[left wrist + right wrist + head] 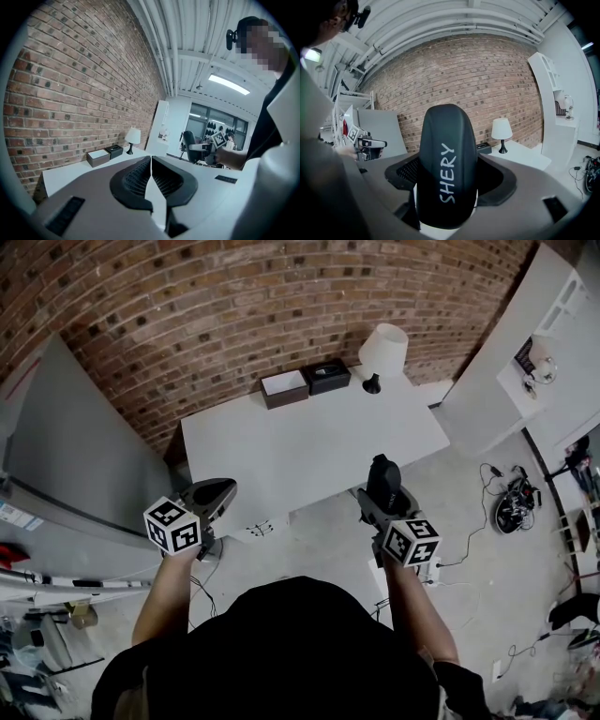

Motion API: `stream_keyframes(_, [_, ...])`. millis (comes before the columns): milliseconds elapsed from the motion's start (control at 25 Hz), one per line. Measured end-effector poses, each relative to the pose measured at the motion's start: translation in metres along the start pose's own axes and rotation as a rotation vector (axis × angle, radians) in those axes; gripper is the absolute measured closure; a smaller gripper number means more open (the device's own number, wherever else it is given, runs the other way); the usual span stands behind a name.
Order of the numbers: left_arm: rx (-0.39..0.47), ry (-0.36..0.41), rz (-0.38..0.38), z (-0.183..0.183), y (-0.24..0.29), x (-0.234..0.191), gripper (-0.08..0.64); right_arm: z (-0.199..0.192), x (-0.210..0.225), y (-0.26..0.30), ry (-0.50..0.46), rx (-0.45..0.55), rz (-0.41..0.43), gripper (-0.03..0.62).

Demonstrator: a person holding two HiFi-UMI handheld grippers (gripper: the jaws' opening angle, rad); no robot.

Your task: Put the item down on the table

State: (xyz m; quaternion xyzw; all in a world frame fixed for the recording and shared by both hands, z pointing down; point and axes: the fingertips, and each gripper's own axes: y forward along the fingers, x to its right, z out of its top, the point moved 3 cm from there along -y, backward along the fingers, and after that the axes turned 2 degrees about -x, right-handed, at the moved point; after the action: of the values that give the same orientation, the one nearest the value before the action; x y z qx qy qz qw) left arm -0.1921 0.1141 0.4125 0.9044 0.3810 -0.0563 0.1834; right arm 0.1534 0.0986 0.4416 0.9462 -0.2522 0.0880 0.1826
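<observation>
A black oblong case [382, 480] with "SHERY" printed on it stands upright between the jaws of my right gripper [380, 495], which is shut on it. The same case [447, 159] fills the middle of the right gripper view, where the right gripper [449, 185] holds it by its sides. It hangs just off the front right edge of the white table [309, 451], above the floor. My left gripper [223, 491] is at the table's front left corner. In its own view the left gripper [151, 161] is shut and holds nothing.
At the back of the table stand a white lamp [382, 351], a black box [325, 376] and a brown box with a white top [284, 387]. A brick wall runs behind. There is a white shelf unit [511, 352] to the right, cables [511, 504] on the floor and a grey panel [75, 442] to the left.
</observation>
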Motion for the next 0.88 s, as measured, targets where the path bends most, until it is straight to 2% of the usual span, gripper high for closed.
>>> stream_keyframes(560, [0.016,0.022,0.006,0.013,-0.018,-0.033,0.535,0.010,-0.021,0.029,-0.002,0.021,0.005,0.241])
stream_keyframes(880, [-0.012,0.029,-0.004,0.008,-0.029,-0.046,0.535,0.010,-0.037,0.045,-0.011,0.027,0.017,0.241])
